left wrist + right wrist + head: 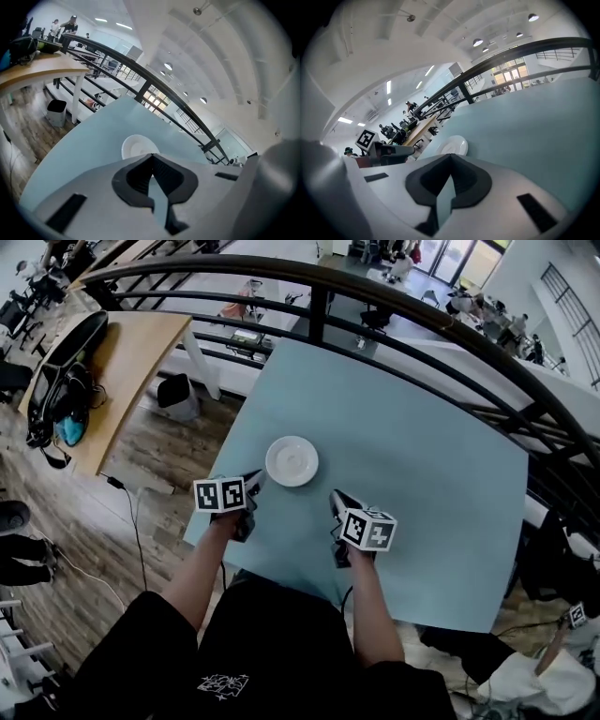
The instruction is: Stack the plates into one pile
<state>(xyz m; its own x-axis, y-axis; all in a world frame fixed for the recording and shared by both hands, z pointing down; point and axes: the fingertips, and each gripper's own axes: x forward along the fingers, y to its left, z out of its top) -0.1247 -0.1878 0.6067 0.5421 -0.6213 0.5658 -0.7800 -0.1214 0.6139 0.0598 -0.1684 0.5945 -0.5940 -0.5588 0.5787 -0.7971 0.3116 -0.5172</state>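
A white plate pile (292, 461) rests on the light blue table (422, 484), left of its middle; how many plates are in it I cannot tell. My left gripper (253, 480) hovers just left of and nearer than the plates, jaws shut and empty. My right gripper (336, 498) hangs a little to the plates' right and nearer me, also shut with nothing in it. The left gripper view shows the plates (136, 145) just beyond the closed jaw tips (151, 157). In the right gripper view the plates (453, 145) lie ahead of the closed tips (450, 157), with the left gripper (389, 151) beside them.
A dark curved railing (319, 282) runs behind the table. To the left stands a wooden desk (131, 362) with bags, a grey bin (178, 395) and a cable (131, 512) on the wood floor. The table's near edge (281, 573) is at my body.
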